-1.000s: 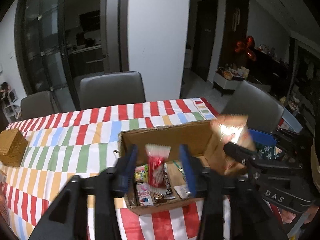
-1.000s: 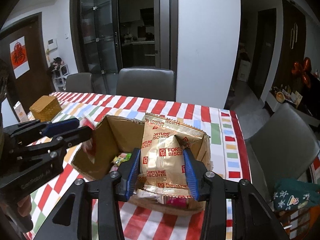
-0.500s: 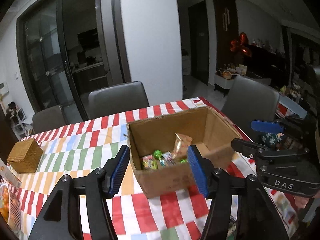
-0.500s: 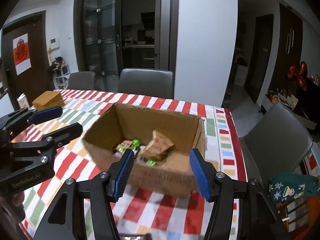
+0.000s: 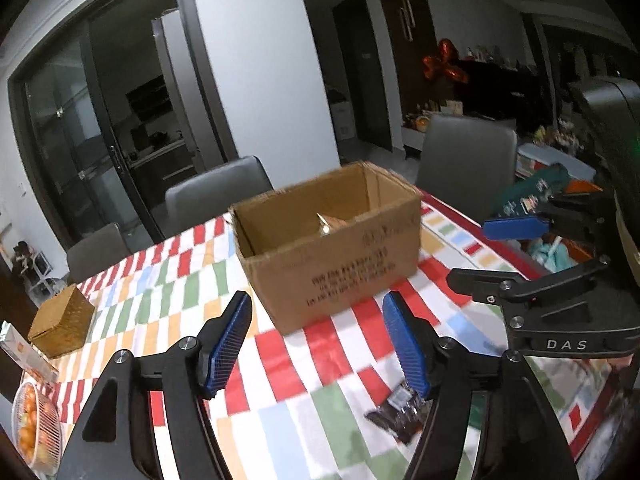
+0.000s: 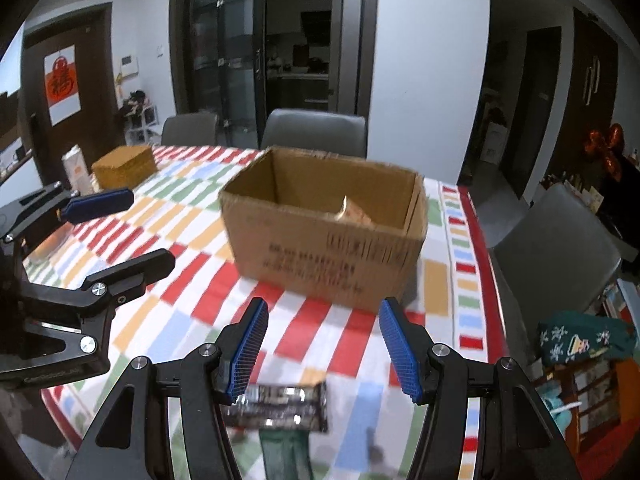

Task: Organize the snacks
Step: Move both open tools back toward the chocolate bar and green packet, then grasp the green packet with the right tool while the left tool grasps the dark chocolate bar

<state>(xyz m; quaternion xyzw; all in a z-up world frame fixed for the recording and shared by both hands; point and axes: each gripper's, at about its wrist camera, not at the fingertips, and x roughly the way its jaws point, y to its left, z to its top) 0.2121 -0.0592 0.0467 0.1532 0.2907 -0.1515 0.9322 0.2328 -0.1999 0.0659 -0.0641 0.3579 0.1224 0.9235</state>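
Both hands are now pulled back from the cardboard box (image 5: pixel 332 248). A second ago each gripper was over its open top with a snack between the pads; now the box sits well ahead of both tools on the striped tablecloth (image 5: pixel 168 292), a bare run of cloth between.

The gold Fortune Biscuits pack (image 6: pixel 354 213) the right tool carried is now inside the box, one corner poking above the near wall. The red packet from the left tool is not visible; likely deeper in the box, cannot confirm.

Left gripper (image 5: pixel 316 344): jaws spread, nothing between the blue pads; they have just been opening further. Right gripper (image 6: pixel 320 348): jaws apart, empty.

Next target looks like the dark foil-wrapped snack bar (image 6: pixel 280 408) lying flat on the cloth, just below and near the right gripper, slightly toward its left pad. In the left wrist view the same bar (image 5: pixel 396 414) shows under that gripper's right finger.

Reading: two drops done, both tools free, pickup of the bar not yet begun.

Off to the left gripper's far left: wicker box (image 5: pixel 60 326), bowl of oranges (image 5: pixel 34 424).
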